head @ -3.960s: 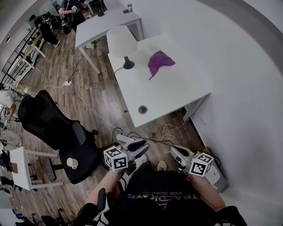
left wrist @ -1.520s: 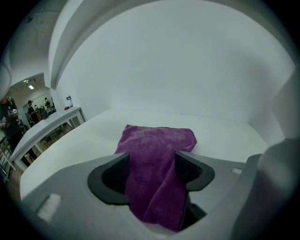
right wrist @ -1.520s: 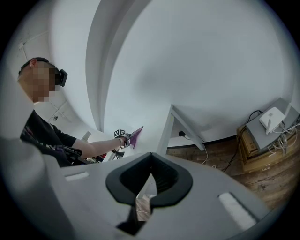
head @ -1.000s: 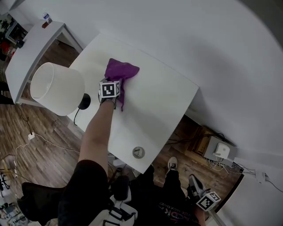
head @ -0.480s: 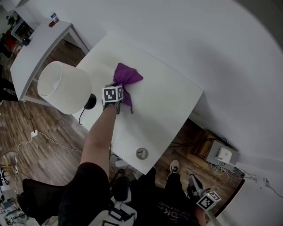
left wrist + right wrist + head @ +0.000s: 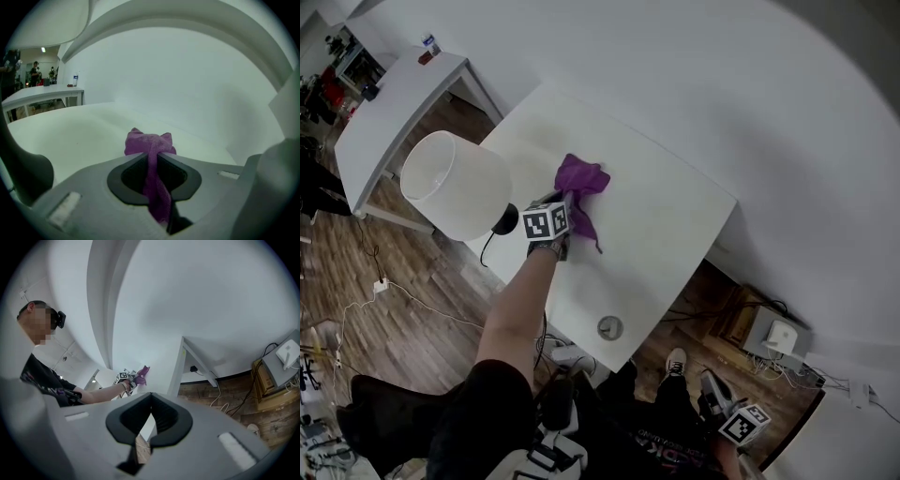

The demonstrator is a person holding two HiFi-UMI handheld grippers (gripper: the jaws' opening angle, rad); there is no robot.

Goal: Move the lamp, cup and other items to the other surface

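Purple crumpled cloth (image 6: 149, 140) sits pinched between the left gripper's (image 6: 153, 153) jaws, which have just been closing, a grip only that gripper's view shows, while the head view places it seemingly lifted over the white rectangular table (image 6: 666, 225) beside the white-shaded lamp (image 6: 455, 183), and the right gripper's (image 6: 151, 397) jaws meet empty.

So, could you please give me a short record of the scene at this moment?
left gripper: fingers have just been closing; now pinching the purple cloth
purple cloth: bunched, over the white table
right gripper: fingers together, empty
lamp: upright on the white table, beside the purple cloth
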